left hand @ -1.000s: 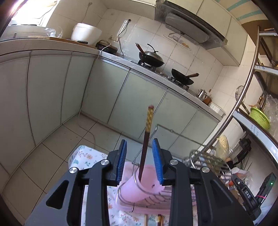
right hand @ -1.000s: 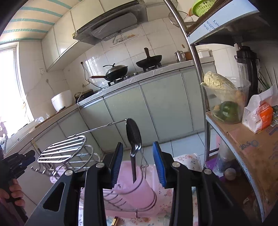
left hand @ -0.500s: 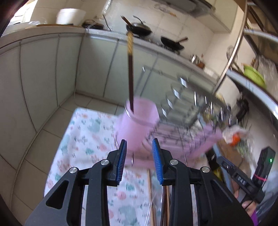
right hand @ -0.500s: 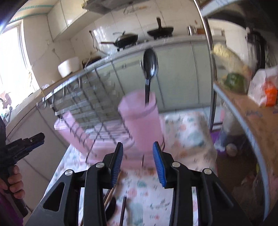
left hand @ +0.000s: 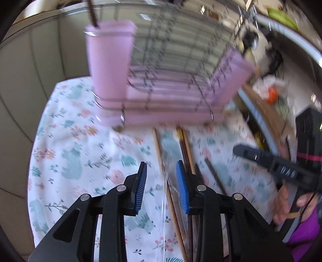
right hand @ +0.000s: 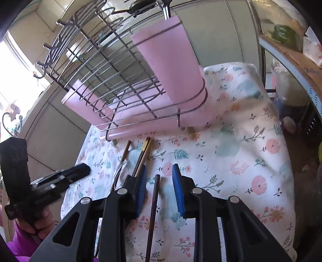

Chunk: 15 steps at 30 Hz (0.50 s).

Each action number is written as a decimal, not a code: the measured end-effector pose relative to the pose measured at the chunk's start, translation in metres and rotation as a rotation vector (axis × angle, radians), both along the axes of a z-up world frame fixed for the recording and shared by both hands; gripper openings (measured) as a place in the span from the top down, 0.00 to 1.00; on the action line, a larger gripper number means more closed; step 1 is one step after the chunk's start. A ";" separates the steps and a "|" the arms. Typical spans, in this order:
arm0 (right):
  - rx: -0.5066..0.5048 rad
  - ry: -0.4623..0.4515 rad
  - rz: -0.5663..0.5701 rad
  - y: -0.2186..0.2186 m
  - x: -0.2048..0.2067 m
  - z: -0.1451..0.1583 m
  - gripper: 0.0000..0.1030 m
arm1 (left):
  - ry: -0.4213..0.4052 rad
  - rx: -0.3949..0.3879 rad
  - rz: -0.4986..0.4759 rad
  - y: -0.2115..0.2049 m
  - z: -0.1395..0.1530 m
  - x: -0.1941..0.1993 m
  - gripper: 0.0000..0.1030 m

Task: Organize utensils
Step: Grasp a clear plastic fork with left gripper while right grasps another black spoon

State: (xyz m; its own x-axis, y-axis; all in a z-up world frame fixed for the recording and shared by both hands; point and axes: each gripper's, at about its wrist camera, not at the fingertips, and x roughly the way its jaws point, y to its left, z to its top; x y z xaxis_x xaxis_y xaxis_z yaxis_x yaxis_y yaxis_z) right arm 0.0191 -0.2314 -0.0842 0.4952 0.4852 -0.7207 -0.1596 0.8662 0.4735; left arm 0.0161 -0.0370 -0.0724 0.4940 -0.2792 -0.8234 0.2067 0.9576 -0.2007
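A wire dish rack (left hand: 171, 66) with pink utensil cups stands on the floral cloth; it also shows in the right wrist view (right hand: 112, 80). The left cup (left hand: 108, 58) holds a dark chopstick (left hand: 91, 12). The right cup (right hand: 171, 60) holds a spoon whose handle (right hand: 166, 8) sticks out. Several chopsticks (left hand: 169, 181) lie loose on the cloth in front of the rack. My left gripper (left hand: 162, 187) is open and empty above them. My right gripper (right hand: 159, 185) is open, with a dark chopstick (right hand: 153, 213) lying between its jaws on the cloth.
The floral cloth (right hand: 241, 161) covers the table. A metal shelf unit with food bags (right hand: 291, 40) stands at the right. Kitchen cabinets (left hand: 40, 50) lie behind the rack. The other gripper shows in each view (left hand: 277, 167), (right hand: 60, 177).
Both grippers have drawn back from the cups and tilted down toward the cloth. The chopstick and the spoon stay in their cups. The loose chopsticks have come into view.
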 end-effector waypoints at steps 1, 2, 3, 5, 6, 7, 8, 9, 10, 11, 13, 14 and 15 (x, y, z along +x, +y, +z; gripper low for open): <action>0.004 0.000 0.003 -0.001 -0.001 -0.001 0.77 | 0.012 0.009 -0.009 -0.004 -0.004 0.001 0.71; 0.007 0.000 0.005 -0.001 -0.002 -0.001 0.77 | 0.029 0.022 -0.018 -0.008 -0.009 0.001 0.71; 0.010 0.000 0.008 -0.001 -0.002 -0.001 0.77 | 0.038 0.031 -0.022 -0.011 -0.012 0.003 0.71; 0.018 0.002 0.012 -0.003 -0.001 -0.003 0.77 | 0.055 0.045 -0.022 -0.015 -0.018 0.006 0.71; 0.021 0.005 0.015 -0.003 0.000 -0.004 0.77 | 0.066 0.050 -0.021 -0.017 -0.021 0.009 0.71; 0.023 0.008 0.017 -0.003 0.001 -0.005 0.77 | 0.071 0.056 -0.020 -0.018 -0.023 0.011 0.71; 0.025 0.011 0.019 -0.004 0.002 -0.006 0.77 | 0.076 0.067 -0.018 -0.021 -0.026 0.014 0.71; 0.028 0.014 0.020 -0.004 0.002 -0.007 0.77 | 0.079 0.073 -0.019 -0.023 -0.028 0.015 0.71; 0.030 0.015 0.020 -0.005 0.002 -0.007 0.77 | 0.084 0.079 -0.019 -0.024 -0.030 0.018 0.71; 0.034 0.017 0.021 -0.006 0.003 -0.007 0.77 | 0.089 0.082 -0.017 -0.025 -0.032 0.021 0.71; 0.037 0.018 0.020 -0.006 0.003 -0.008 0.77 | 0.096 0.078 -0.011 -0.025 -0.035 0.024 0.71; 0.038 0.019 0.020 -0.006 0.003 -0.008 0.77 | 0.099 0.077 -0.009 -0.027 -0.037 0.026 0.71; 0.039 0.021 0.020 -0.006 0.004 -0.009 0.77 | 0.100 0.074 -0.005 -0.026 -0.038 0.028 0.71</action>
State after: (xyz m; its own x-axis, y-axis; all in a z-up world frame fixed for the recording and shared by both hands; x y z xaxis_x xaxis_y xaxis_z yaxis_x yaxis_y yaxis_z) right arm 0.0228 -0.2374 -0.0929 0.4701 0.5224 -0.7114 -0.1663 0.8440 0.5099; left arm 0.0438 -0.0635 -0.1103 0.4071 -0.2185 -0.8869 0.1942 0.9695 -0.1497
